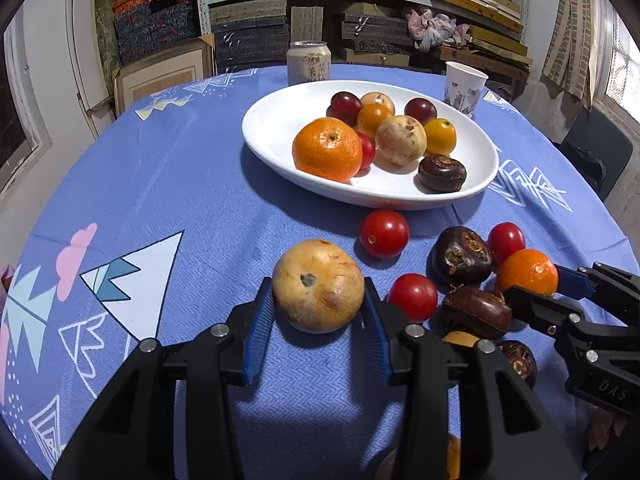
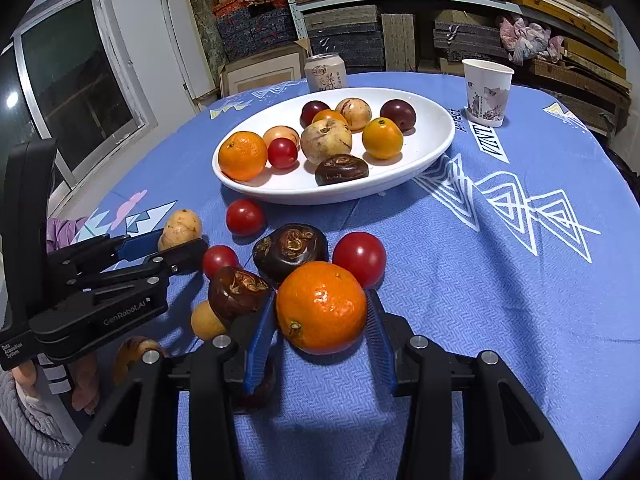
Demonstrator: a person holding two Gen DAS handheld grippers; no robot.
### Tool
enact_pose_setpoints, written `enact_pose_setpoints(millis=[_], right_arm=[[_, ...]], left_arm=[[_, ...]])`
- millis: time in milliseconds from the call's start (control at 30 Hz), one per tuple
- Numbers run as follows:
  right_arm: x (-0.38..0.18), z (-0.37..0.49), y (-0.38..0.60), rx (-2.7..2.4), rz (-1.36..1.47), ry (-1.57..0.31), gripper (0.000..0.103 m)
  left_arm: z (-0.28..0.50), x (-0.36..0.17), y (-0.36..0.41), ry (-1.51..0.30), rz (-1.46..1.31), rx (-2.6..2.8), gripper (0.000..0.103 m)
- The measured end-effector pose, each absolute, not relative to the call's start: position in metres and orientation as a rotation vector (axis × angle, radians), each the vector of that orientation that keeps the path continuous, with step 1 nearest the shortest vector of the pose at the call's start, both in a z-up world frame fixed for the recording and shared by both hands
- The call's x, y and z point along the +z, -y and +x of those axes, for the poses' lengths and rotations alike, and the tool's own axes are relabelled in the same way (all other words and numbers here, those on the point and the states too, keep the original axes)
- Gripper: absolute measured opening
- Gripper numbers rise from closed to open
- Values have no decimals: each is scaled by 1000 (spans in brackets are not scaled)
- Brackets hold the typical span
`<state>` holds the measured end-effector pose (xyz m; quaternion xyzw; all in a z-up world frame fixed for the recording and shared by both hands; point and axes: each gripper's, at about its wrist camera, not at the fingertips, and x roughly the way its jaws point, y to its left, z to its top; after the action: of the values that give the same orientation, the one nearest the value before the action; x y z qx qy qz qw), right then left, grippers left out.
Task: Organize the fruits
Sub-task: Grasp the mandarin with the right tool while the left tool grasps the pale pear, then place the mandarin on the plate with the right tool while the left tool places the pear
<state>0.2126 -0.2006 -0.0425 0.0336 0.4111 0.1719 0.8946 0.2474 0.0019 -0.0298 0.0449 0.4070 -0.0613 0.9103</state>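
The left hand-held gripper (image 1: 319,300) points forward and down toward the bench, its two blue-padded fingers (image 1: 262,316) closed against the sides of a pale yellowish round fruit (image 1: 318,285) that sits between them. The right hand-held gripper (image 2: 322,312) is angled downward in the same way, and its blue pads (image 2: 260,332) sit against the two sides of an orange (image 2: 321,307). The two grippers are near each other, side by side, each showing at the edge of the other's view. Beneath the left gripper's body, the person's fingers (image 2: 86,390) wrap its handle, with a knitted grey sleeve (image 2: 28,436) at the wrist.
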Motion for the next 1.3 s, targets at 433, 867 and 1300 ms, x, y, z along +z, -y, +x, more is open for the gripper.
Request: enact_pose_setpoints(millis=[433,867,1300], right_arm=[[-16,208,225,335,170,-750,45],[11,286,213,296,181,-743,45],[-8,314,213,263,186,-767,62]], left_arm=[[243,-6,-16,-770,22,-133,42],[313,18,-6,-783,-52,-119,42],[355,7,-17,-757,-71,-48,56]])
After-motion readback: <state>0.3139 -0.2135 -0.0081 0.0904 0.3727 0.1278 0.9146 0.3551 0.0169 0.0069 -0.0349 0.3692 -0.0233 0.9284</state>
